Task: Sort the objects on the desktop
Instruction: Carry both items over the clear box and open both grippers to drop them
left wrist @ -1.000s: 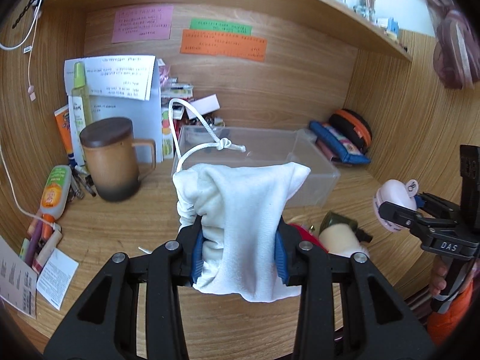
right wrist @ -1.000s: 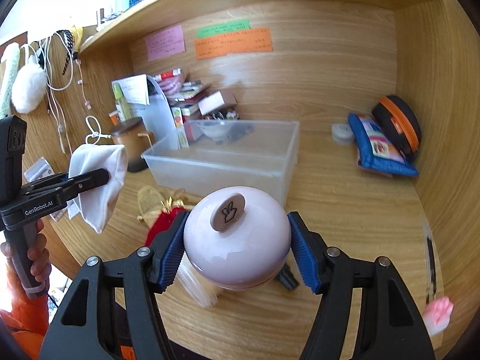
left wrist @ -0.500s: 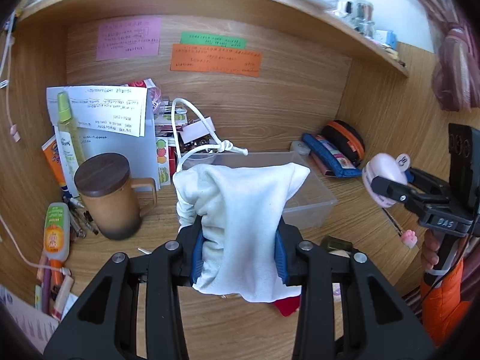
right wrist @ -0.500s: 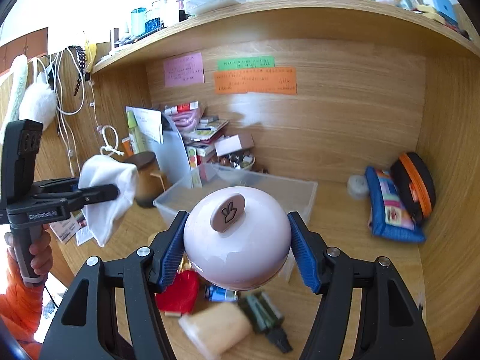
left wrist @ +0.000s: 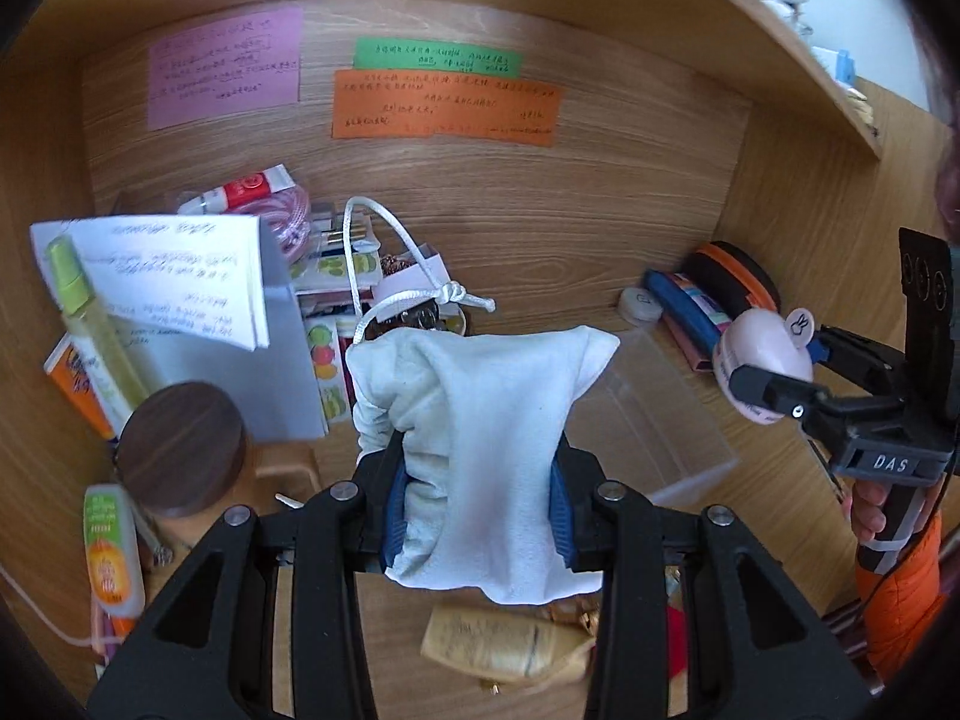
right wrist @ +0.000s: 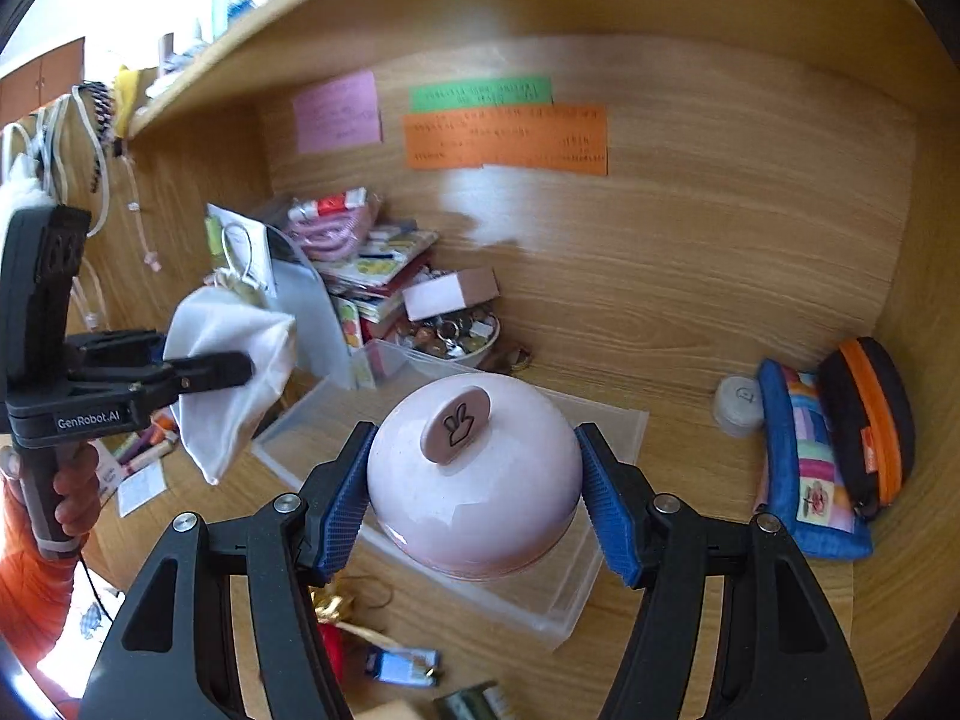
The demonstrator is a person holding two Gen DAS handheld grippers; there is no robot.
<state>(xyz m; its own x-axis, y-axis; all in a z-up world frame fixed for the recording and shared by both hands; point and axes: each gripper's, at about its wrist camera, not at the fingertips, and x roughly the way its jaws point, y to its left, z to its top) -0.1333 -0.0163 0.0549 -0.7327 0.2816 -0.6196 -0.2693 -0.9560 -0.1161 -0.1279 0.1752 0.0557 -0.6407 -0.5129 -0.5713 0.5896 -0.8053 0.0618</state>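
Observation:
My left gripper is shut on a white drawstring pouch and holds it in the air above the desk; it also shows in the right wrist view. My right gripper is shut on a pink dome-shaped jar with a rabbit tag on top, held over a clear plastic bin. The jar also shows in the left wrist view, above the bin's right end.
A brown lidded mug, bottles and papers stand at the left. A blue pencil case and black-orange case lie at the right. Small items lie on the desk before the bin. A shelf runs overhead.
Both grippers have risen and moved forward toward the back wall, carrying the pouch and the jar. The jar now hangs over the clear bin.

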